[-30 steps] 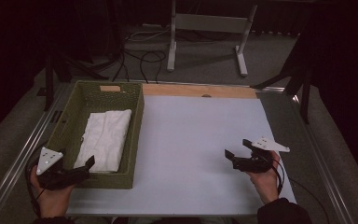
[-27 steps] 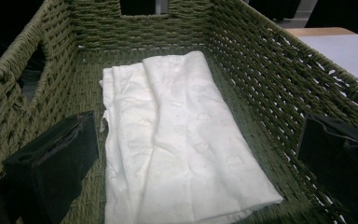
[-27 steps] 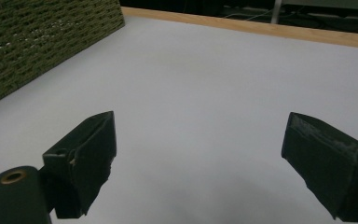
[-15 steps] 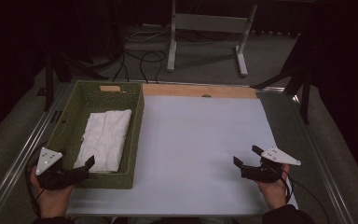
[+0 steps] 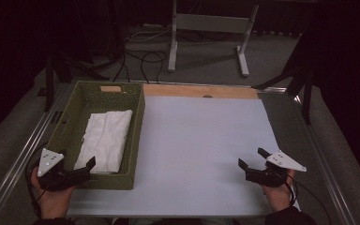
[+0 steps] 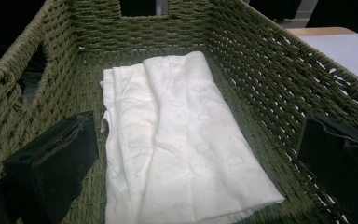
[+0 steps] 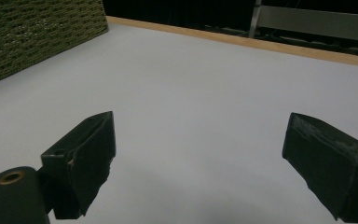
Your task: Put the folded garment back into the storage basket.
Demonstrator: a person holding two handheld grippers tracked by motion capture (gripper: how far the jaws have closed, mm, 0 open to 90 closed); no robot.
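Left claw [image 5: 77,171], jaws spread wide and gripping nothing, held in the person's left hand [image 5: 51,199] at the near end of the green woven basket [image 5: 136,131]. In the left gripper view the two black jaws rise at the lower corners of the frame, the folded white cloth [image 6: 177,140] lying between and beyond them on the basket floor. The cloth rests flat, folded lengthwise, its near edge close to the near basket wall and its far edge short of the far wall, which carries a cut-out handle opening. In the high view the cloth [image 5: 105,138] occupies the middle and near part of the basket, nearer the left wall at its near end.

Right claw [image 5: 255,164], jaws likewise spread and empty, held in the person's right hand [image 5: 276,194] over the near right part of the counter [image 5: 201,140], well apart from the basket. In the right gripper view its jaws stand above the bare white surface of the counter, with the basket's outer wall [image 7: 37,37] at the upper left and a wooden strip [image 7: 242,42] along the counter's far edge.

Beyond the counter, a grey metal stand [image 5: 211,28] and loose cables [image 5: 131,58] lie on the carpeted floor.
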